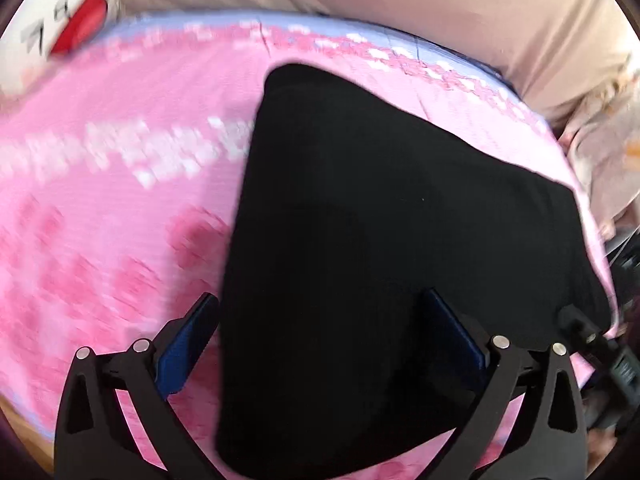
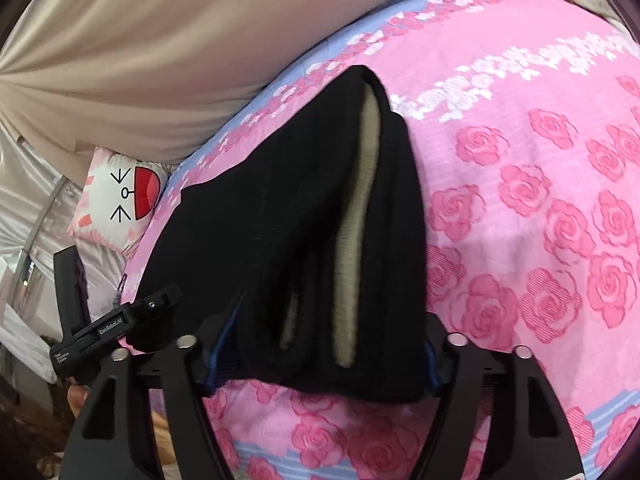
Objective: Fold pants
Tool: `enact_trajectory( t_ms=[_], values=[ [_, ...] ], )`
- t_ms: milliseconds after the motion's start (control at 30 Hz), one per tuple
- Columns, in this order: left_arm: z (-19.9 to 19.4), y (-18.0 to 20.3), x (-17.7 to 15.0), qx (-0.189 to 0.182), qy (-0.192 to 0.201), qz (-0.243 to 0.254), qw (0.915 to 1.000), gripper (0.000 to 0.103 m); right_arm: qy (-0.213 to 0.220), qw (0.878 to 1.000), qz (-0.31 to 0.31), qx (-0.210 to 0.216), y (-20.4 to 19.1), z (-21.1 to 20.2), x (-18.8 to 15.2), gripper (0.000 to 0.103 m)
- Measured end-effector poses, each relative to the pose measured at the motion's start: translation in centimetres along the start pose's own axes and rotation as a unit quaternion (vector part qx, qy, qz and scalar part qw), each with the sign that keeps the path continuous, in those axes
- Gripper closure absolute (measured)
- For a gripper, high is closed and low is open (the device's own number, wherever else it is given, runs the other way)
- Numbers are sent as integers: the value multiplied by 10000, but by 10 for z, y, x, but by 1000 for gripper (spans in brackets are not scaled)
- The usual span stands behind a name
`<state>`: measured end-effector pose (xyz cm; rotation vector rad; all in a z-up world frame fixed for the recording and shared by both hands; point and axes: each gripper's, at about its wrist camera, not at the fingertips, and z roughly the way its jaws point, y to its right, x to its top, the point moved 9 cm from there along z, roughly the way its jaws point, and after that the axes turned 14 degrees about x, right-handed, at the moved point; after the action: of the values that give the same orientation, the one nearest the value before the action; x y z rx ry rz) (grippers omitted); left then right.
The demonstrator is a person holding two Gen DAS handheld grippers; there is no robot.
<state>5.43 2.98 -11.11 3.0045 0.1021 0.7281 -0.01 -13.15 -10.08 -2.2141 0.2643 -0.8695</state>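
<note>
The black pants (image 1: 380, 220) lie folded into a thick stack on the pink rose-print bed cover (image 1: 100, 200). In the right wrist view the pants (image 2: 280, 208) show their layered edge with a beige lining strip. My left gripper (image 1: 320, 332) is open, its blue-padded fingers wide apart over one end of the stack. My right gripper (image 2: 324, 344) is also open, its fingers on either side of the stack's layered end. The left gripper's black body (image 2: 116, 324) shows at the stack's far side in the right wrist view.
A white and red cartoon pillow (image 2: 120, 196) lies beyond the bed's edge. Beige curtain fabric (image 2: 160, 40) hangs behind the bed. The cover (image 2: 540, 220) stretches bare to the right of the pants.
</note>
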Motion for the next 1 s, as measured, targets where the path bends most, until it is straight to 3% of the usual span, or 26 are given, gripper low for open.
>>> enact_trajectory(
  t_ms=[33, 67, 100, 133, 167, 267, 433, 600, 867, 1000],
  values=[
    [0, -1, 1, -61, 18, -105, 9999, 5, 23, 10000, -58, -59, 0, 1, 0, 32],
    [-1, 3, 3, -190, 16, -40, 9998, 11, 66, 9999, -101, -109, 0, 1, 2, 39],
    [-4, 5, 2, -261, 27, -1, 9997, 25, 99, 9999, -67, -47, -1, 1, 3, 45],
    [-9, 7, 4, -357, 41, -22, 9994, 31, 174, 9998, 0, 41, -3, 0, 6, 57],
    [-13, 7, 5, -379, 83, -51, 9992, 49, 208, 9998, -22, 54, -5, -3, 8, 66],
    [-30, 8, 14, -531, 246, 58, 9983, 67, 220, 9994, -235, 107, -17, -10, 14, 69],
    [-58, 12, 25, -800, 403, 90, 9959, 69, 339, 9977, -491, 311, -43, -26, 22, 70],
    [-77, 16, 26, -822, 608, 239, 9945, 69, 344, 9976, -493, 335, -48, -35, 22, 70],
    [-48, 8, 3, -584, 276, 257, 9976, 67, 97, 9998, -64, 151, -9, -23, -2, 67],
    [-37, 5, -2, -477, 234, 235, 9983, 60, 64, 9999, -37, 149, -3, -16, -7, 61]
  ],
)
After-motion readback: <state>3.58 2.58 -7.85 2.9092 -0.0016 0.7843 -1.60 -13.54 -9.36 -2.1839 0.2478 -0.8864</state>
